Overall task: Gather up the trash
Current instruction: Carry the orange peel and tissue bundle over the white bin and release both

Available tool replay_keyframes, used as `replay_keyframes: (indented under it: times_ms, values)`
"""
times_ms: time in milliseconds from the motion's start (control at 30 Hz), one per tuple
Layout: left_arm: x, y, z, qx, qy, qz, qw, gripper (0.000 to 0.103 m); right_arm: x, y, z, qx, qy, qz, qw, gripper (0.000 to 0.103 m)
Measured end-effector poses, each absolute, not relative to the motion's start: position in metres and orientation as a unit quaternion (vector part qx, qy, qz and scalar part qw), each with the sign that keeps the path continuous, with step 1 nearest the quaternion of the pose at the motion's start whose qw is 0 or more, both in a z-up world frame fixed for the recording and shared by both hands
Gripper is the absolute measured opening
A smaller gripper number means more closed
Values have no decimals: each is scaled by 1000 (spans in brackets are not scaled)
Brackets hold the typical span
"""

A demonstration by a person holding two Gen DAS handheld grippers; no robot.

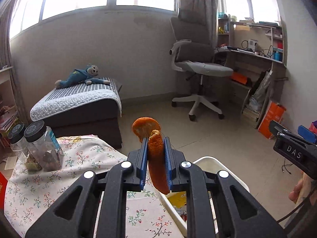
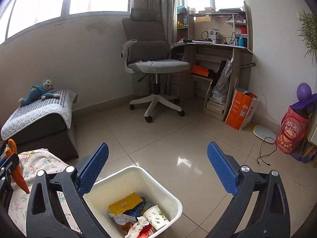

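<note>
My left gripper (image 1: 156,141) is shut on a curled orange peel (image 1: 155,154), which sticks up past the blue pads and hangs below them. It hovers over the edge of a table with a floral cloth (image 1: 79,170), beside a white trash bin (image 1: 210,163). In the right wrist view the same peel (image 2: 16,175) shows at the far left. My right gripper (image 2: 157,158) stands wide open above the white bin (image 2: 168,190), nothing between its blue pads (image 2: 221,168). The bin holds a yellow packet (image 2: 124,202), a paper cup (image 2: 156,216) and crumpled scraps.
Two black-lidded jars (image 1: 42,144) stand on the floral cloth at the left. A grey office chair (image 2: 152,59) and a cluttered desk (image 2: 216,45) lie ahead. A low bench (image 2: 37,117) carries a blue plush toy. An orange bag (image 2: 240,109) and cables lie on the tiled floor.
</note>
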State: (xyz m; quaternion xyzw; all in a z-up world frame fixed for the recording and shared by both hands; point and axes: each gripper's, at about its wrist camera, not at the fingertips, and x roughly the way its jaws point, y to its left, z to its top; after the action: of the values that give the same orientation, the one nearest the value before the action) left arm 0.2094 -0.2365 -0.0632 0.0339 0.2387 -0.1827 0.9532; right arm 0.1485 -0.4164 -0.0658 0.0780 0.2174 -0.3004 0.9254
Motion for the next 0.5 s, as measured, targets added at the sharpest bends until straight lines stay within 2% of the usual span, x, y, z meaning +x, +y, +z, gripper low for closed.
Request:
replay_keyframes:
  times_ms: [300,333,367,433,467,500]
  values:
    - [228,-300,-56,1,289,-255,923,19,116,-455,-63,117,220,-352,902,96]
    - [229,-304,-54,-3,292,-263,919,23,114,-457,-62,119,219,-356,901,96]
    - [228,-306,-51,-3,292,-266,919,42,111,-458,-61,122,218,-357,900,96]
    - [219,-307,-43,1,273,-261,926,65,106,-460,-57,131,214,-359,899,96]
    - [212,-305,-39,6,258,-256,931,74,104,-459,-55,134,212,-359,899,96]
    - [205,-304,-35,14,245,-254,936,76,100,-456,-53,135,208,-359,900,96]
